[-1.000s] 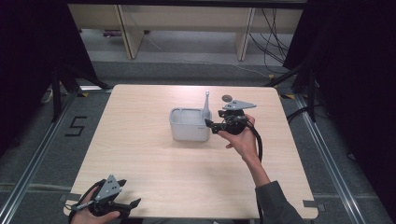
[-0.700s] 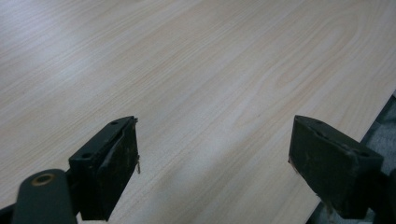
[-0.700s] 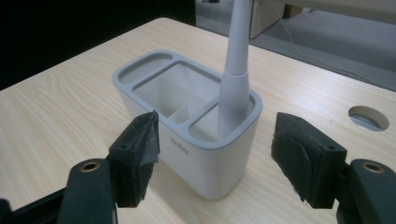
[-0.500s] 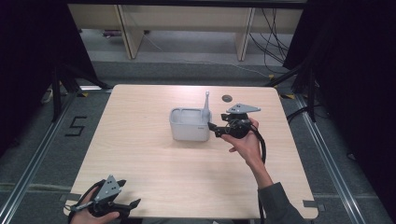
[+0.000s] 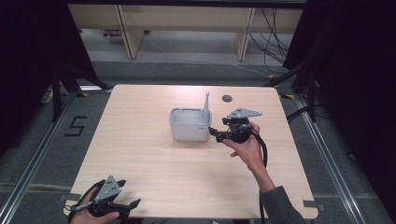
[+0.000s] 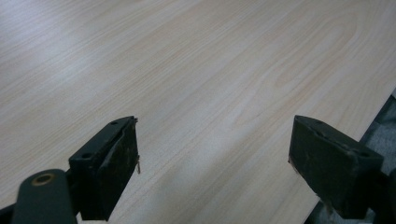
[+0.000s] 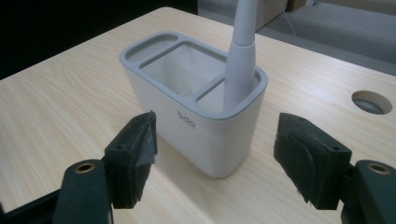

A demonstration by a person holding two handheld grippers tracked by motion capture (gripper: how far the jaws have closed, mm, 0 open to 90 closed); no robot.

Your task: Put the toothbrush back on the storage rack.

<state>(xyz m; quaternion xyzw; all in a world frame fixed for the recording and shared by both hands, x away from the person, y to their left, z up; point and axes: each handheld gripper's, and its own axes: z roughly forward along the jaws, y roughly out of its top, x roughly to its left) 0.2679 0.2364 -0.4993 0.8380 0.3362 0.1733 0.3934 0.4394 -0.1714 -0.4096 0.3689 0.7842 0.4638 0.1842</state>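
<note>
Holder (image 7: pixel 196 109), a smooth grey plastic box with rounded corners and three open compartments, stands mid-table (image 5: pixel 140 140) with a tapered grey handle (image 7: pixel 243 56) upright in its end slot. Right gripper (image 7: pixel 215 163) sits just beside the holder, jaws spread wide and empty. Left gripper (image 6: pixel 215 172), also gaping, rests far from the holder at the near wood-grain edge.

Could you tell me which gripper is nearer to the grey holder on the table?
Right. The right gripper sits open just beside the holder; the left gripper is open at the table's near edge.

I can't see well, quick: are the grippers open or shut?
Left hand-held gripper: open, holding nothing.
Right hand-held gripper: open, near the grey holder.
</note>
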